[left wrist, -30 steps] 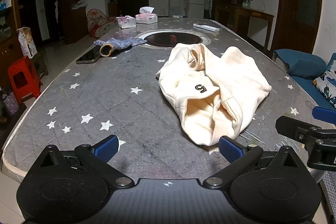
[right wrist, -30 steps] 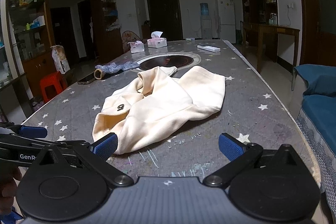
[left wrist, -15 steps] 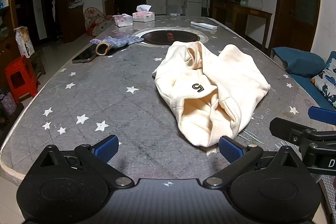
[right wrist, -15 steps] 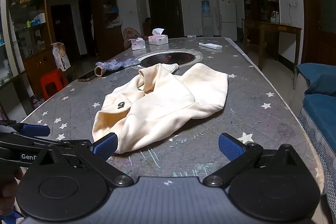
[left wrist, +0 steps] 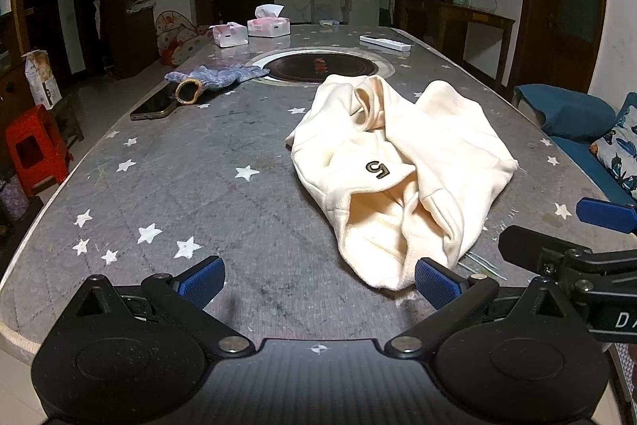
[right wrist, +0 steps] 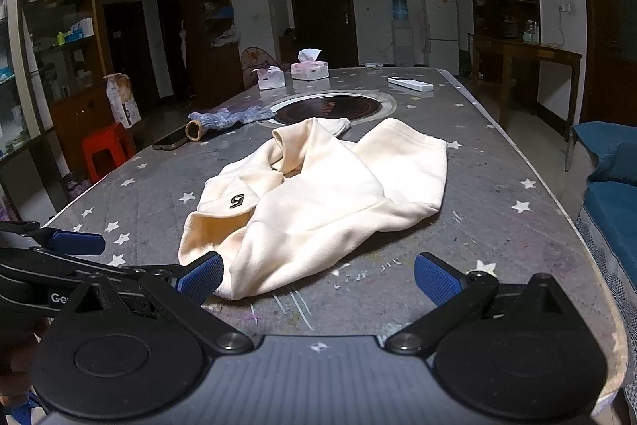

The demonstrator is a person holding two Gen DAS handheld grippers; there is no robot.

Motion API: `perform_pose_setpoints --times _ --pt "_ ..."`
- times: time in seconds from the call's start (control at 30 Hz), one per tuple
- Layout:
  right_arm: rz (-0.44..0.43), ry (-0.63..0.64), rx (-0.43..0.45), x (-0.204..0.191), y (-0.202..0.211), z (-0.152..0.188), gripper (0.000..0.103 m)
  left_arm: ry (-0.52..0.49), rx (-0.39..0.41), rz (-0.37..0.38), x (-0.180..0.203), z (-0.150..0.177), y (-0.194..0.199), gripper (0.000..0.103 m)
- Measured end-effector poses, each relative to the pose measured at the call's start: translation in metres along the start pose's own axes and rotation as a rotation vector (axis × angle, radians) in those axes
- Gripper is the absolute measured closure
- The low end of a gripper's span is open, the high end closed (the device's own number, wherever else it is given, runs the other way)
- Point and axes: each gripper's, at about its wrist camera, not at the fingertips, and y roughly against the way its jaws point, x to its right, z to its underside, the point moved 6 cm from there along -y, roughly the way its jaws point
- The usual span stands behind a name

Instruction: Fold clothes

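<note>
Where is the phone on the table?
The phone lies flat near the table's left edge in both views, touching the woven tube beside the blue cloth, far left of the cream garment.

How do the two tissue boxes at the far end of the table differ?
The nearer tissue box looks smaller and shows only a low tuft; the farther tissue box looks wider, with a tall tissue standing up. The nearer sits left of the farther. Both are pale pink-and-white on the table.
</note>
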Motion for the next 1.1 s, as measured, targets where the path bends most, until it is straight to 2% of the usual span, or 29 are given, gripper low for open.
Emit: perform_pose_setpoints --times 0.53,0.9,1.1 --pt "-0.016 0.013 -0.011 -0.001 -0.019 -0.014 0.000 -0.014 -0.013 0.006 -0.003 -0.016 -0.017 0.000" --pt "-0.044 0.021 -0.005 0.004 -0.036 -0.034 0.000 -0.054 -0.010 -0.009 -0.005 -0.033 -0.033 0.000" --pt "-0.061 0.024 -0.021 0.011 -0.055 -0.048 0.002 -0.032 -0.030 -0.023 -0.017 -0.047 -0.047 0.000"
